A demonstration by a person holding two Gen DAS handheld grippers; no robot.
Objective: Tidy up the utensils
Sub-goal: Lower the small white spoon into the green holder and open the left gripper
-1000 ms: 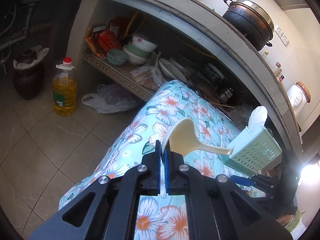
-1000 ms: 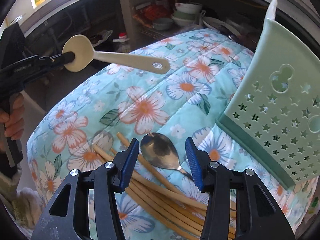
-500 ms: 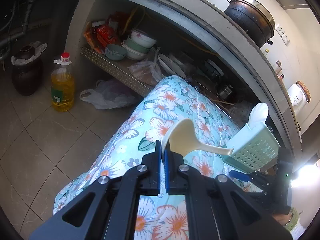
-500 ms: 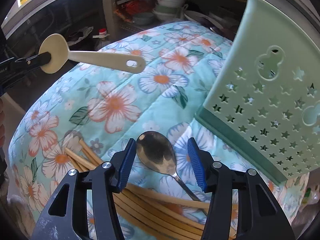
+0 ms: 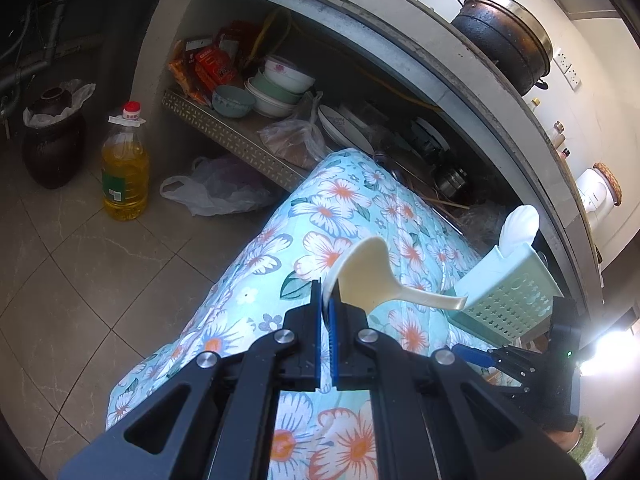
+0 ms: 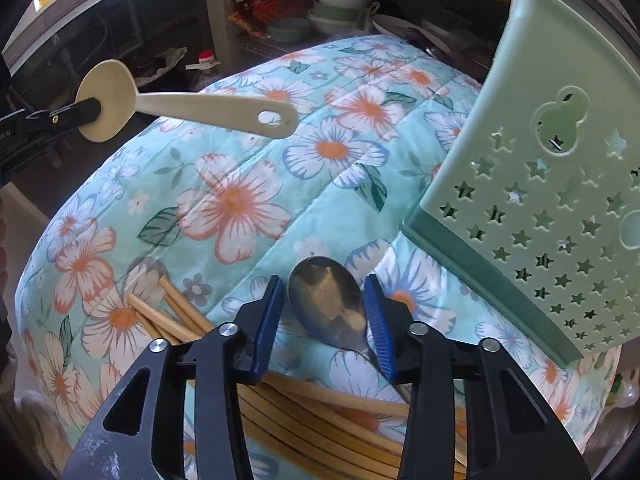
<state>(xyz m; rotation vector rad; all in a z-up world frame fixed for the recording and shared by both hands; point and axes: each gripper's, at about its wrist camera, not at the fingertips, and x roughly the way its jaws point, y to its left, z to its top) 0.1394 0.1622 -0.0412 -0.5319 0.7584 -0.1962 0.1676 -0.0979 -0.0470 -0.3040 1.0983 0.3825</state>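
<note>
Floral quilt (image 6: 248, 208), metal spoon (image 6: 326, 300) between closing right tool (image 6: 325, 300)

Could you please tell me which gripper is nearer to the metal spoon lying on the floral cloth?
Right. The right gripper straddles the metal spoon's bowl, jaws closing around it. The left gripper is off to the side, holding the cream rice paddle in the air.

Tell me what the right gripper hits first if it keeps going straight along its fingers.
Most likely the metal spoon, whose bowl lies between the closing jaws of the right gripper, then the floral cloth beneath it. Depth is hard to judge here.
</note>
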